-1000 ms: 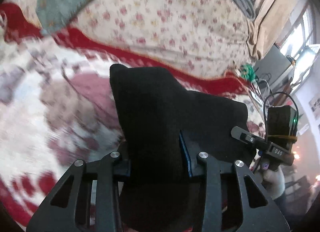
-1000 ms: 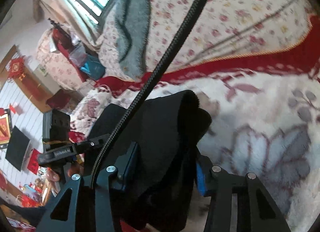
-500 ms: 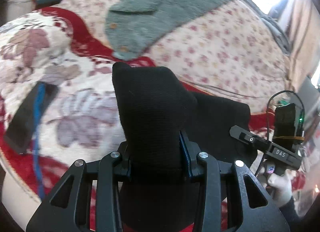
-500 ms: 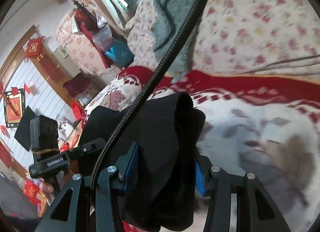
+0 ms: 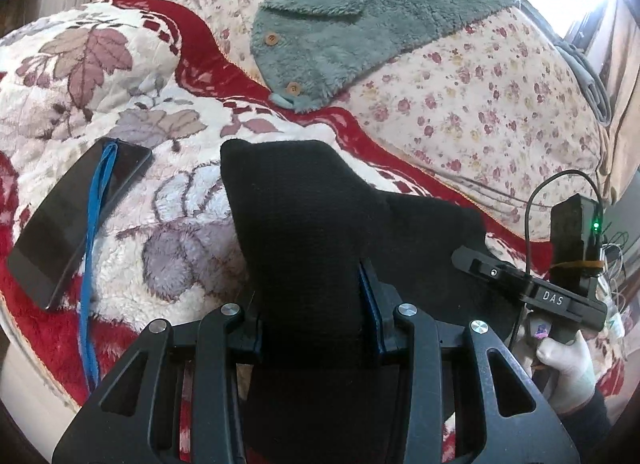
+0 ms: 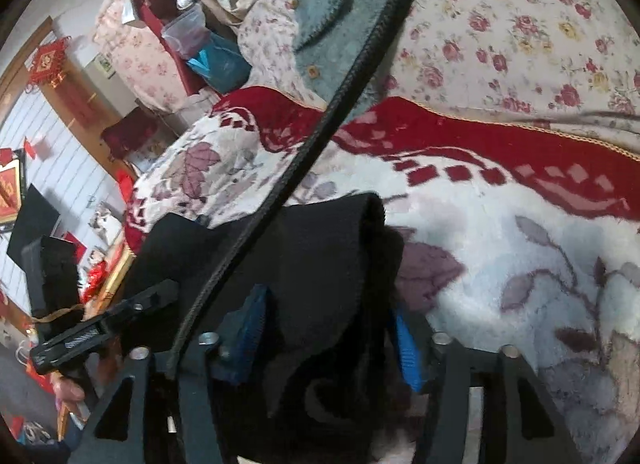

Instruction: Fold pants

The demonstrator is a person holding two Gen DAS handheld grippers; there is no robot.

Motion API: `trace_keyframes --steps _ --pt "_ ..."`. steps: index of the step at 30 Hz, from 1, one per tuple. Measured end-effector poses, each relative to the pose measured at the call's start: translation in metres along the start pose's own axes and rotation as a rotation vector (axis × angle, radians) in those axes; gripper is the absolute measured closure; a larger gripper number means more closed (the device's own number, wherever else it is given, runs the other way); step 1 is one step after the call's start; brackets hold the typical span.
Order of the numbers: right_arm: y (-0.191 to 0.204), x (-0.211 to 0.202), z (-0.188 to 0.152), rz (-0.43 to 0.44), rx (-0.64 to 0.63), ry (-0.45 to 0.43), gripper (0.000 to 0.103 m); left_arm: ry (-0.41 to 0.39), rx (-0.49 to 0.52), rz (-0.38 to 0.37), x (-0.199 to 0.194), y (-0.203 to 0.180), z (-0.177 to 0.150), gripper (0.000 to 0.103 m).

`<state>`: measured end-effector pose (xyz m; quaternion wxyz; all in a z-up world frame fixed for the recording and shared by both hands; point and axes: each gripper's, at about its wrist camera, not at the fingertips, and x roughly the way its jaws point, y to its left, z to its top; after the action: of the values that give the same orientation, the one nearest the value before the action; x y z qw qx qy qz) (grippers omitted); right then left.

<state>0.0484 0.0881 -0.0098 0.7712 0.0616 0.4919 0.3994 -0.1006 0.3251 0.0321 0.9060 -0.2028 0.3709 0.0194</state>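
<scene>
Landmark for all positions: the black pants (image 5: 304,223).

Left wrist view, left to right. Well left of the pants, a dark phone (image 5: 80,219) lies flat on the fleece blanket (image 5: 132,111), with a blue strap (image 5: 94,232) draped across it and running down toward the blanket's edge. The pants are thick, matte black, knit-textured fabric, bunched into a raised fold that stands up out of the left gripper (image 5: 310,300). Both fingers press against the fabric from either side; the jaws are narrowed onto the bundle and hold it. The fabric continues rightward as a flatter black panel, above the blanket. Beyond the pants, a grey-green fleece garment (image 5: 360,23) with wooden buttons lies on a floral quilt (image 5: 480,95). Right of the pants, the other gripper unit appears side-on in a white-gloved hand (image 5: 568,364).

Right wrist view, left to right. A black braided cable (image 6: 320,135) crosses diagonally in front of the pants. The right gripper (image 6: 328,328) has its blue-padded fingers (image 6: 252,324) bearing on a thick, rolled wad of the same black cloth, gripped between them. The wad shows a rounded hem and layered folds. Blanket lies right of the pants.
</scene>
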Motion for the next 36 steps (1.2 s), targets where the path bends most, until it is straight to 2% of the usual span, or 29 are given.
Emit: trace_keyframes --steps 5,12,21,25,33,36 --pt "-0.002 -0.003 -0.003 0.001 0.016 0.003 0.034 -0.015 0.001 0.016 0.001 0.0 -0.003 0.061" --pt "0.027 -0.035 -0.003 -0.122 -0.114 -0.016 0.034 -0.013 0.016 0.075 -0.004 -0.007 -0.005 0.059" --pt "0.065 -0.078 -0.022 -0.218 -0.218 -0.118 0.034 -0.046 0.009 0.156 -0.024 -0.017 -0.012 0.059" --pt "0.075 -0.088 -0.035 -0.192 -0.209 -0.161 0.034 -0.077 0.006 0.2 -0.037 -0.023 -0.017 0.059" --pt "0.087 -0.087 -0.053 -0.161 -0.196 -0.168 0.034 -0.159 0.077 0.289 -0.064 -0.051 -0.034 0.059" --pt "0.087 -0.089 -0.055 -0.162 -0.2 -0.169 0.034 -0.156 0.079 0.305 -0.068 -0.056 -0.038 0.059"
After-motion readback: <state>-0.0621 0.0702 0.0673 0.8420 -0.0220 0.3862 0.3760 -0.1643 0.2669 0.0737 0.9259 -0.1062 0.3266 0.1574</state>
